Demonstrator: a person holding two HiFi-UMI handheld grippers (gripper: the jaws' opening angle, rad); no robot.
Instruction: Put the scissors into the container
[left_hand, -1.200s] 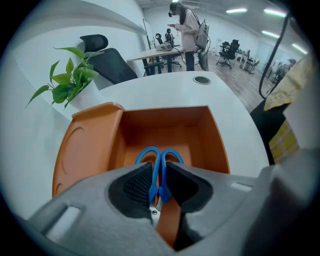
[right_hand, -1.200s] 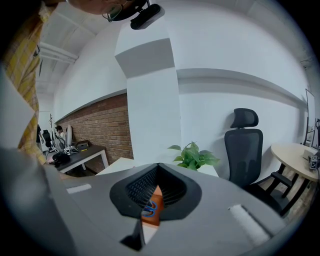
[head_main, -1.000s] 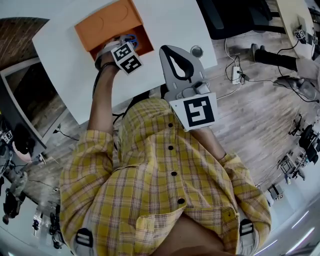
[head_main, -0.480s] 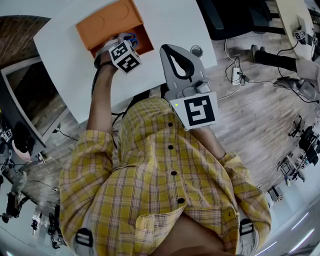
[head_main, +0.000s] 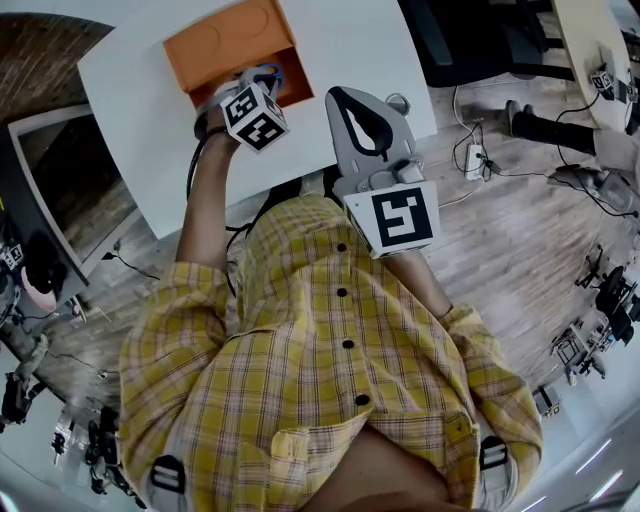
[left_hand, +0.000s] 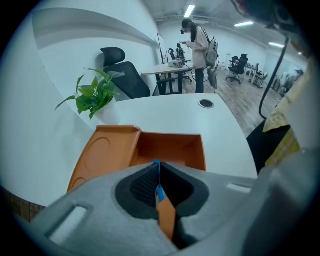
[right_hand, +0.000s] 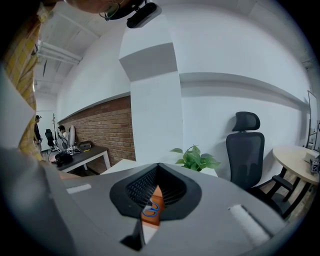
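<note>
The orange container (head_main: 288, 88) stands on the white table (head_main: 340, 40) with its lid (head_main: 225, 40) folded out flat to the left. The scissors (head_main: 265, 76) lie inside it, only their blue handles showing. My left gripper (head_main: 243, 88) hovers over the container's near side; its jaws are closing, the tips (left_hand: 157, 165) meet, and nothing is between them. A sliver of blue scissors (left_hand: 159, 191) shows through the gap below. My right gripper (head_main: 337, 97) is shut and empty, held above the table's near edge; the scissors (right_hand: 149, 210) show through its gap too.
A round cable grommet (head_main: 398, 100) sits in the table right of the right gripper. Behind the table are a potted plant (left_hand: 92, 95) and a black office chair (left_hand: 122, 75). A person (left_hand: 197, 40) stands at a far desk.
Almost nothing differs. The head view has drifted a little; the left gripper stays over the container with the blue handles beyond it, and the right gripper holds still.
</note>
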